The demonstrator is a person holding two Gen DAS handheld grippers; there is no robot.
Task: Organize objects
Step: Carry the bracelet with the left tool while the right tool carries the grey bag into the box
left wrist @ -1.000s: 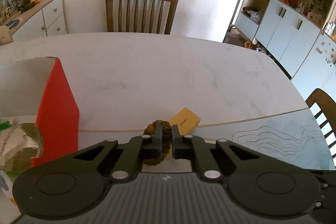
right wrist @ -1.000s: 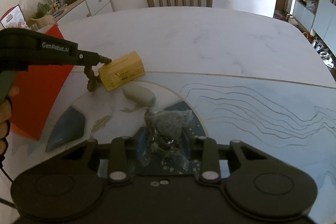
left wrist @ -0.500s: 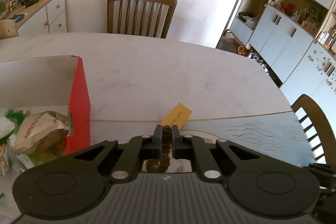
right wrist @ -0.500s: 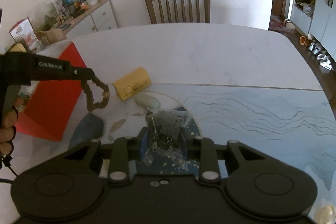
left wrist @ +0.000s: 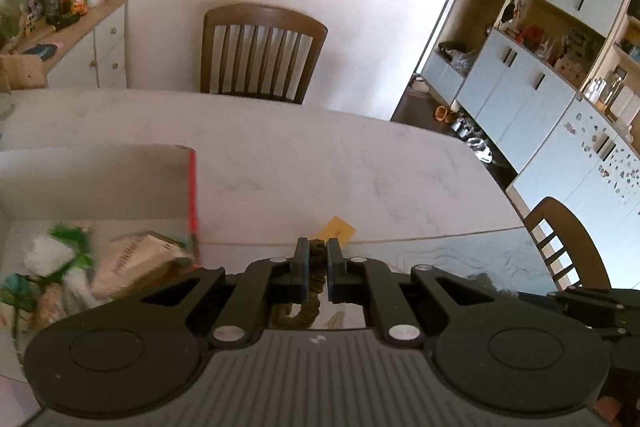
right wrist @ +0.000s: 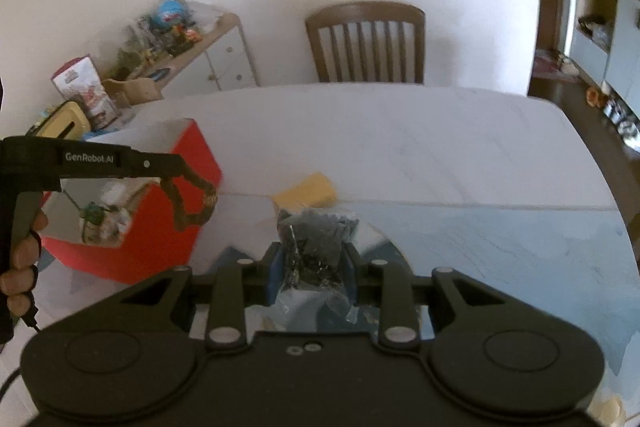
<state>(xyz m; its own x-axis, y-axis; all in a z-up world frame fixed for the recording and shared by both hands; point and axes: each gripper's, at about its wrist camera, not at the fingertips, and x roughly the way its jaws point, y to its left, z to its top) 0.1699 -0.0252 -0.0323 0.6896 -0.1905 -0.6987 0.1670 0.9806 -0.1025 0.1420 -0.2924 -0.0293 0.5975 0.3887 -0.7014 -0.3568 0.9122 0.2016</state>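
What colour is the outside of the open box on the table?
Red: the box shows its red outer walls best in the right wrist view; its inside is pale.

We hold a clear plastic bag of small dark parts pinched between our right tongs, lifted above the counter. Left of the bag, our left tongs grip a brown bead bracelet that dangles in front of the red box. A hand grips the left tool's handle. Just beyond the bag a yellow box lies on the counter. Past the counter's far edge stands a wooden chair.
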